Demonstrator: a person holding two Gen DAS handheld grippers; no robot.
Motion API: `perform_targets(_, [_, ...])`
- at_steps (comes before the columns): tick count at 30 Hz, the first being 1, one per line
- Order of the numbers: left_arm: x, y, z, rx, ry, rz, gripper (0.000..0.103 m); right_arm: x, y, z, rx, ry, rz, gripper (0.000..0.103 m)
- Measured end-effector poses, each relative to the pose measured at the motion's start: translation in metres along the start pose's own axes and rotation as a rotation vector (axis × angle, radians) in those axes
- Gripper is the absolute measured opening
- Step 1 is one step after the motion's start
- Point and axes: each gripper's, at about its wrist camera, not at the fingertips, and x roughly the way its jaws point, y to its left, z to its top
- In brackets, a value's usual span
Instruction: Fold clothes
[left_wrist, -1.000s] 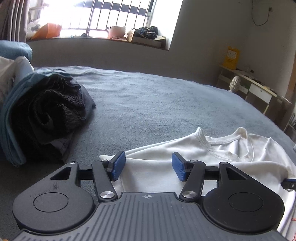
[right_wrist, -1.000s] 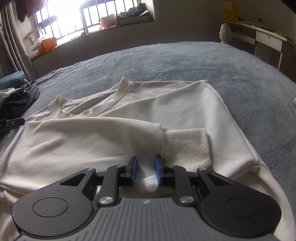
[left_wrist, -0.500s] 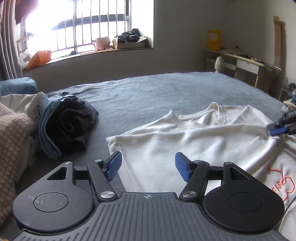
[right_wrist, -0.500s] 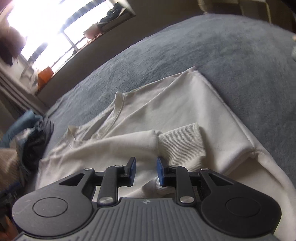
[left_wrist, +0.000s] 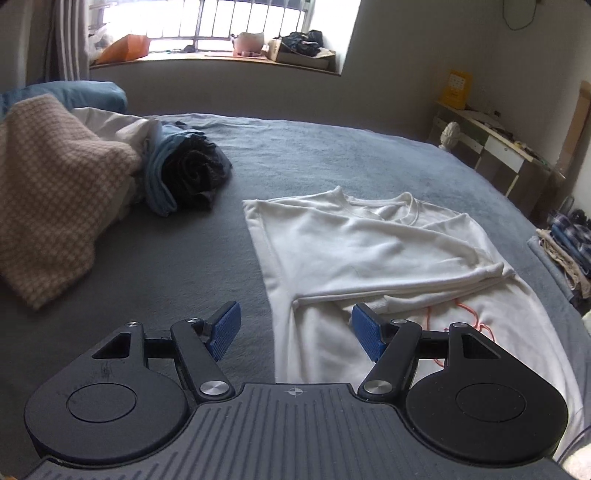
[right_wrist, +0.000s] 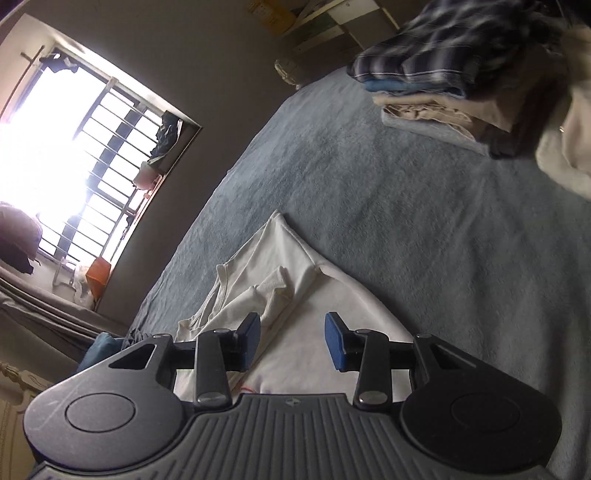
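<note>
Daylight floods through a barred window (left_wrist: 207, 26) onto a bed covered in a grey-blue blanket (left_wrist: 332, 155), where a white sweatshirt (left_wrist: 369, 243) lies partly folded near the middle of the blanket — sleeves drawn across its body, neckline toward the window, pink lettering showing at the lower part. The left tool (left_wrist: 295, 326) hangs above the sweatshirt's lower left edge, its blue pads (left_wrist: 225, 328) well apart with nothing between them but air; its jaws have just been opening. The right tool (right_wrist: 291, 339), seen in a steeply tilted view, hovers over the same garment (right_wrist: 280, 280) with its pads spread and not touching the cloth; its jaws, too, have just been opening, and nothing is gripped. To the left on the bed sits a heap of unfolded clothes: a tan checked piece (left_wrist: 48, 192), a pale one behind it, and a dark garment rolled in blue fabric (left_wrist: 184, 173). At the bed's right edge rests a stack of folded clothes (right_wrist: 443, 85) — a plaid shirt on top, beige and pale blue layers beneath. A desk (left_wrist: 495, 147) stands along the far wall, and the windowsill (left_wrist: 221, 59) holds assorted items.
</note>
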Motion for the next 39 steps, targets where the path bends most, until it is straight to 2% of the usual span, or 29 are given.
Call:
perform_targets(3, [-0.030,0.010,-0.010,-0.028,0.003,0.039,0.070,-0.008,-0.010,-0.017,0.042,0.023,0.021,0.044])
perform_targets(6, [-0.040,0.010,-0.029,-0.059,0.041,0.024,0.071,-0.007,-0.018,-0.036,0.064,0.061,0.043,0.045])
perform_targets(11, [-0.021,-0.007,-0.064,-0.073,0.115,-0.020,0.071,0.010,-0.022,-0.072,0.108,0.133,0.055,0.045])
perform_targets(15, [0.006,-0.020,-0.087,-0.056,0.187,-0.010,0.071,0.016,-0.013,-0.095,0.067,0.147,0.044,0.045])
perform_targets(17, [0.012,-0.017,-0.098,-0.093,0.206,-0.020,0.069,0.020,-0.012,-0.103,0.057,0.157,0.037,0.045])
perform_targets(20, [0.016,-0.007,-0.115,-0.184,0.240,-0.069,0.066,0.026,-0.012,-0.113,0.046,0.181,0.024,0.045])
perform_targets(23, [0.015,-0.003,-0.138,-0.233,0.301,-0.131,0.057,0.037,-0.013,-0.122,0.020,0.206,-0.015,0.045])
perform_targets(30, [0.001,0.005,-0.171,-0.302,0.326,-0.277,0.056,0.053,-0.022,-0.134,0.033,0.254,-0.045,0.045])
perform_targets(32, [0.001,0.007,-0.170,-0.338,0.308,-0.270,0.050,0.055,-0.024,-0.135,0.036,0.262,-0.050,0.045])
perform_targets(35, [0.002,0.006,-0.167,-0.361,0.296,-0.249,0.035,0.056,-0.026,-0.139,0.039,0.273,-0.058,0.045])
perform_targets(37, [0.001,0.003,-0.167,-0.358,0.302,-0.232,0.017,0.056,-0.026,-0.140,0.038,0.273,-0.059,0.045])
perform_targets(39, [-0.006,0.001,-0.164,-0.369,0.304,-0.219,0.005,0.055,-0.027,-0.140,0.043,0.272,-0.059,0.045])
